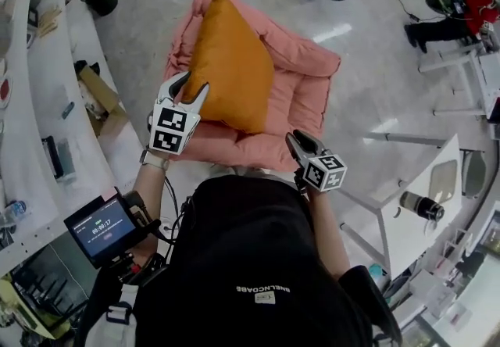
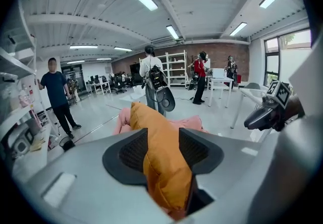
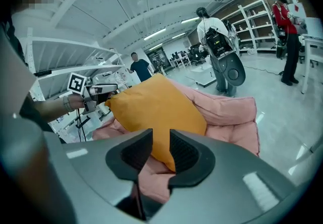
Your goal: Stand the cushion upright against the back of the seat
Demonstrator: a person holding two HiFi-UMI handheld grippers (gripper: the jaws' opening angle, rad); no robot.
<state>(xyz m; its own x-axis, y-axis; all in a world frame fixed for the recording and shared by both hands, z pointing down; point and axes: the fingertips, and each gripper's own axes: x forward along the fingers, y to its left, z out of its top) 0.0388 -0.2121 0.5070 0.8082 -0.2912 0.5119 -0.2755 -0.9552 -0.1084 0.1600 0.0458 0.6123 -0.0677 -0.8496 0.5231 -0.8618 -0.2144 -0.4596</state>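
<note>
Two grippers are in play and one of them has a grip.

Head view: the orange cushion (image 1: 230,72) sits on the pink seat (image 1: 234,152), tipped up off the seat pad, with its far corner toward the seat's backrest (image 1: 305,52). The left gripper (image 1: 191,87) is at the cushion's near-left edge. The right gripper (image 1: 295,142) hovers over the seat's front edge, apart from the cushion.

Left gripper view: both pads are clamped on a fold of cushion fabric, which bulges below the pinch. The rest of the cushion rises ahead toward the backrest.

Right gripper view: the jaws stand slightly apart with a narrow gap and nothing in it. The cushion is ahead, standing on a corner over the seat pad. Whether it touches the backrest cannot be told.

Handling, as a judgement: the cushion looks light, soft and compressible, and its woven cover is not slippery. It sags from a single pinch, so an edge seam or corner is the better hold. The free gripper could push the opposite face toward the backrest. It is not fragile.
</note>
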